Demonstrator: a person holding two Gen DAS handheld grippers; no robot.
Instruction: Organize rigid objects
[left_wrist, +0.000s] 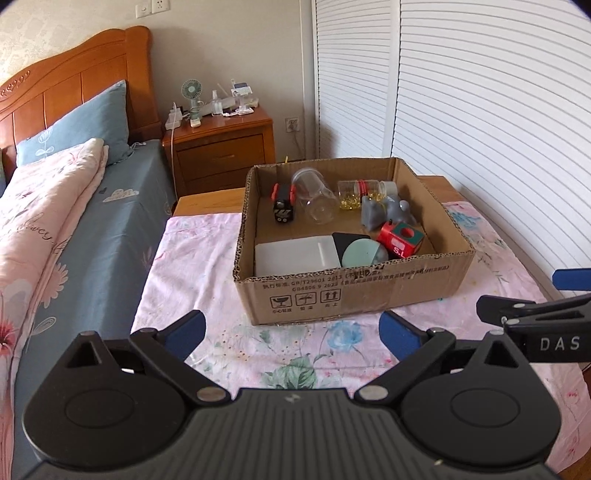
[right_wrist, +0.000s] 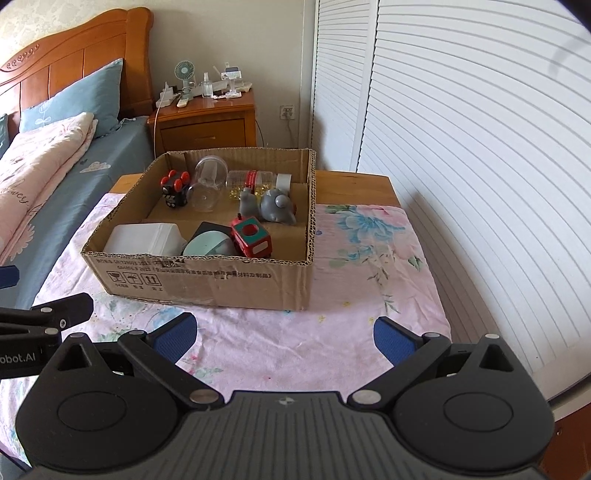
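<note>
here, the left tool (left_wrist: 291, 332) hangs released, its blue pads spread wide with nothing between them, over a surface (left_wrist: 207, 254) draped in pink floral cloth. just ahead of it sits an open cardboard box (left_wrist: 354, 291). inside, nearest the tool, lie a white container (left_wrist: 295, 254), a pale green disc (left_wrist: 360, 253) and a red cube (left_wrist: 400, 240); farther in are a grey figurine (left_wrist: 384, 212), a clear jar (left_wrist: 316, 197), a bottle of yellow bits (left_wrist: 354, 192) and a black toy with red wheels (left_wrist: 282, 203). the right tool (right_wrist: 286, 338) is likewise released and empty, the box ahead and slightly to its left. a bed (left_wrist: 74, 229) lies left of both.
</note>
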